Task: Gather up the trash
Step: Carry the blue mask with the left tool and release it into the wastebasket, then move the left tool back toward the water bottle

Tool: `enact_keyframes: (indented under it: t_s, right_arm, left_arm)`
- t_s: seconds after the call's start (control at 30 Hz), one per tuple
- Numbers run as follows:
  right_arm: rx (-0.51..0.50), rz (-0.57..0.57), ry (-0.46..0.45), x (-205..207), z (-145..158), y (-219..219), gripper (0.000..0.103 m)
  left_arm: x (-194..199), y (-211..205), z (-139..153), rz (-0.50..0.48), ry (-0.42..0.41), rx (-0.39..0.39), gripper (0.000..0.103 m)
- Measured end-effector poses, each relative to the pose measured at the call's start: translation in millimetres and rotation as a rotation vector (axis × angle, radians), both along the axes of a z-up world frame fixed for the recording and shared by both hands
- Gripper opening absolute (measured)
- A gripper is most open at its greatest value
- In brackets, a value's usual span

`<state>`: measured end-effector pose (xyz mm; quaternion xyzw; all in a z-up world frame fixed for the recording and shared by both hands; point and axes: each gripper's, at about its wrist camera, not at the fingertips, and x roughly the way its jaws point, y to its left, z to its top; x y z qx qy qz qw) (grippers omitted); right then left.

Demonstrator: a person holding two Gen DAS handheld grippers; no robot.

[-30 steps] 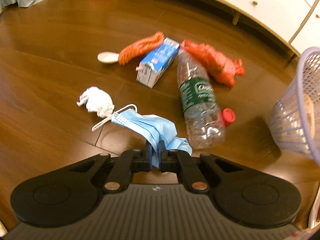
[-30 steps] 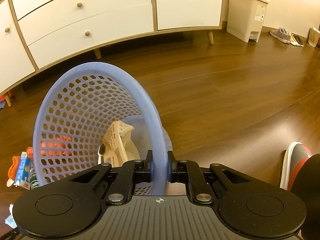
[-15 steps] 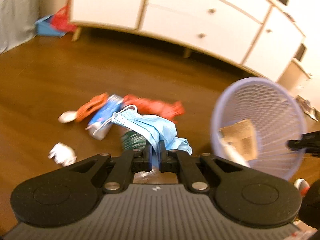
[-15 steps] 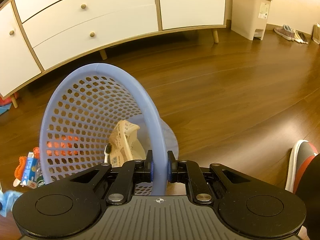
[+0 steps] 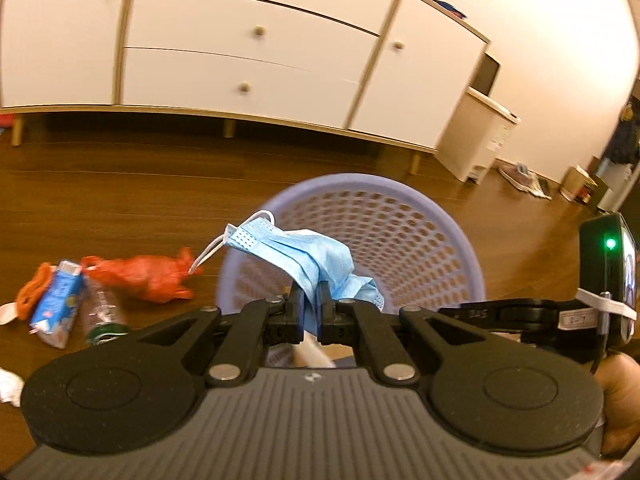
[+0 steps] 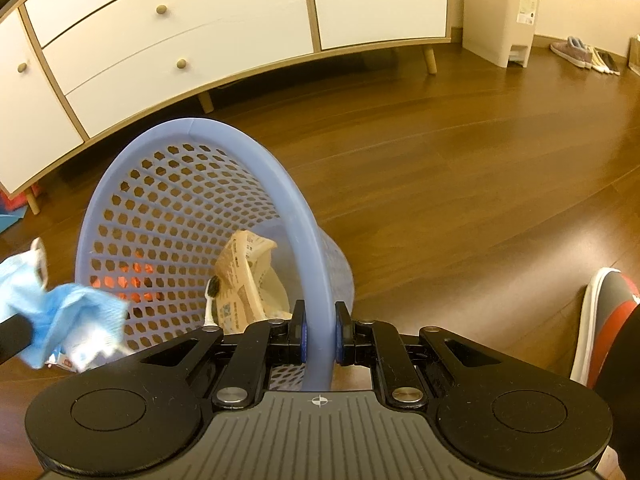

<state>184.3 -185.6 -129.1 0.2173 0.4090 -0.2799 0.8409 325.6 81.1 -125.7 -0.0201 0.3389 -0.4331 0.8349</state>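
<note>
My left gripper (image 5: 310,306) is shut on a crumpled blue face mask (image 5: 296,254), held in the air right in front of the lavender mesh basket (image 5: 400,216). From the right wrist view the mask (image 6: 72,312) hangs at the basket's left rim. My right gripper (image 6: 319,338) is shut on the basket rim (image 6: 308,248) and tilts the basket toward the left. Inside lie a tan crumpled paper package (image 6: 244,276) and a small white stick with a dark tip (image 6: 211,300).
On the wooden floor to the left lie a red plastic bag (image 5: 140,276), a blue carton (image 5: 58,304), a plastic bottle (image 5: 102,316), an orange net (image 5: 34,290) and a white tissue (image 5: 10,386). A white cabinet (image 6: 180,40) stands behind, a beige bin (image 6: 500,8) at right, a shoe (image 6: 604,320) near me.
My left gripper lifted the mask off the floor and swung right, from over the trash pile to the basket's mouth. The right gripper kept its hold on the rim, shifting slightly.
</note>
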Motion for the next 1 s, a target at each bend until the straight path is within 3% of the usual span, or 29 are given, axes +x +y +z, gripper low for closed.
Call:
enact_keyframes:
  t_s: [0.2, 0.33, 0.6, 0.77, 1.0]
  right_arm:
    - [-0.004, 0.01, 0.003, -1.2, 0.2, -0.6, 0.009]
    - [0.001, 0.004, 0.008, -1.0, 0.0, -4.4, 0.009]
    - [0.018, -0.006, 0.015, -2.5, -0.7, -6.0, 0.009]
    - [0.005, -0.011, 0.012, -2.0, 1.3, -0.1, 0.009]
    - [-0.049, -0.013, 0.019, 10.8, 5.4, 6.2, 0.009]
  left_arm:
    - [3.1, -32.6, -8.4, -0.04, 0.055, 0.019, 0.006]
    - [5.4, -44.5, -13.9, -0.051, 0.076, 0.035, 0.026]
    - [14.0, -36.8, -14.0, -0.02, 0.085, 0.091, 0.03]
    - [15.3, -3.5, -10.5, 0.043, 0.082, 0.089, 0.034]
    - [24.0, 68.6, -29.1, 0.17, 0.109, 0.136, 0.034]
